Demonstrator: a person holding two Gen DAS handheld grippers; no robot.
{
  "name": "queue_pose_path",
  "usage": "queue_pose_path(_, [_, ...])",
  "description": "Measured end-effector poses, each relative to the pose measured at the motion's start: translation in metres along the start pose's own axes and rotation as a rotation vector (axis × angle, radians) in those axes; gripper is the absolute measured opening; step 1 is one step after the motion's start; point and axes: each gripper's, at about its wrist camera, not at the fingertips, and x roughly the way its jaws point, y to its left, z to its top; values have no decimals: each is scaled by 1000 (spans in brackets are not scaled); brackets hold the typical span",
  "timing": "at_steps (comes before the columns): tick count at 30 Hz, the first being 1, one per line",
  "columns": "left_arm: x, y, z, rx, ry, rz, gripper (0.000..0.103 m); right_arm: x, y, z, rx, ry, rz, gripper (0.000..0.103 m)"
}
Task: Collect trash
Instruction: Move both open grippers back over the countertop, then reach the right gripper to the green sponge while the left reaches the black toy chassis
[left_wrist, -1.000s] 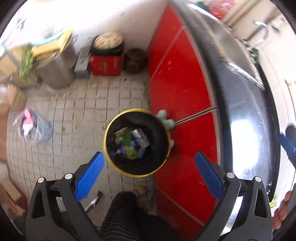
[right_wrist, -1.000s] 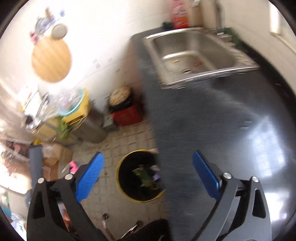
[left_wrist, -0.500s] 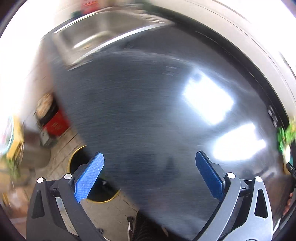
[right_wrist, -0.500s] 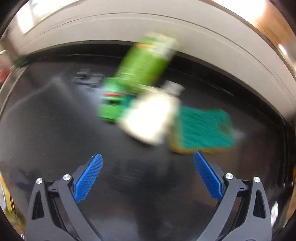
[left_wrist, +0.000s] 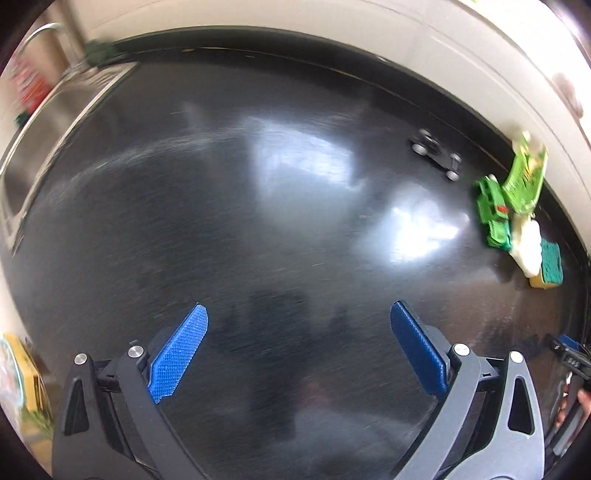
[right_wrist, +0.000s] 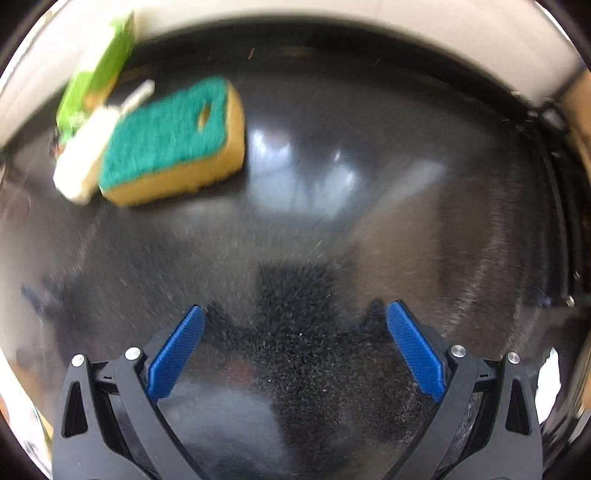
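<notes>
A pile of items lies on the black counter (left_wrist: 258, 221) at the far right: a green packet (left_wrist: 526, 177), a green toy truck (left_wrist: 495, 214), a white lump (left_wrist: 526, 247) and a yellow sponge with a green scrub top (left_wrist: 550, 267). My left gripper (left_wrist: 299, 347) is open and empty, well short of them. In the right wrist view the sponge (right_wrist: 173, 140), the white lump (right_wrist: 83, 162) and the green packet (right_wrist: 99, 70) sit at the upper left. My right gripper (right_wrist: 295, 343) is open and empty over bare counter (right_wrist: 369, 221), to the right of the sponge.
A small black toy car (left_wrist: 437, 155) lies on the counter near the back wall. The steel sink (left_wrist: 48, 122) is at the far left. The white wall (left_wrist: 332, 22) runs along the counter's back edge. The right gripper's tip (left_wrist: 569, 354) shows at the left view's right edge.
Both grippers swung up from the bin on the floor to the counter. The left view now faces the back wall and the pile; the right gripper moved closer to the sponge, which shifted left.
</notes>
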Motion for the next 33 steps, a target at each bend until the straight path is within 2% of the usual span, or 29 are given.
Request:
queue_pose_path(1, [7, -8, 5, 15, 13, 3, 96, 0, 1, 2, -12, -27, 3, 98])
queue_pose_path(7, [32, -36, 18, 53, 49, 23, 96, 8, 10, 33, -119, -24, 24, 98])
queue_pose_path(13, [55, -38, 28, 35, 85, 39, 96, 10, 19, 71, -234, -46, 49, 98])
queue_pose_path(17, [63, -48, 41, 84, 86, 62, 96, 14, 31, 99, -297, -48, 61, 98])
queue_pose_path(24, [76, -71, 74, 162, 104, 49, 96, 19, 57, 143, -332, -49, 68, 98])
queue_pose_path(27, [81, -83, 89, 218, 110, 37, 96, 20, 64, 154, -352, -44, 71, 98])
queue_pose_path(33, [93, -114, 122, 446, 150, -11, 97, 22, 74, 167, -480, -9, 85, 98])
